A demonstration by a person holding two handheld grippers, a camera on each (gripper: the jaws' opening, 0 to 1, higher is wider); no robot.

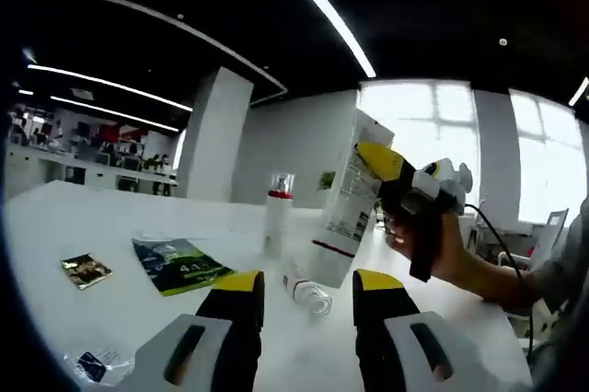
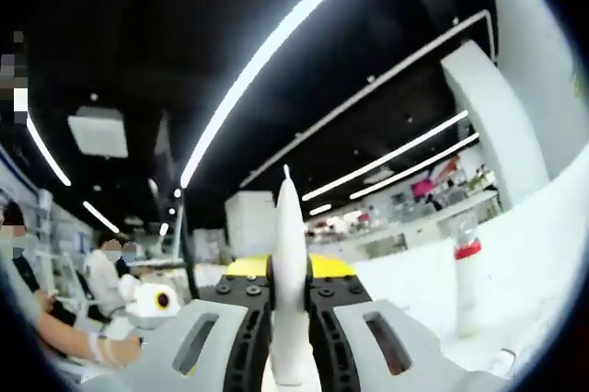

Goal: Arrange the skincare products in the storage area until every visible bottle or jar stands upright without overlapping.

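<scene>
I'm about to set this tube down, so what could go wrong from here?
1. The right gripper pinches the white tube only at its flat crimped end, so it may swing or slip.
2. A small bottle lies on the table just below; the tube could land on it.
3. The upright red-collared bottle stands close behind and could be knocked over.

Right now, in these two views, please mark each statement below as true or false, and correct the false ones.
1. The right gripper is shut on the white tube. True.
2. The left gripper holds the tube. False: its jaws are open and hold nothing.
3. The red-collared bottle stands upright on the white table. True.
4. The small clear bottle stands upright. False: it lies on its side.
5. The green leaflet lies flat on the table. True.
</scene>
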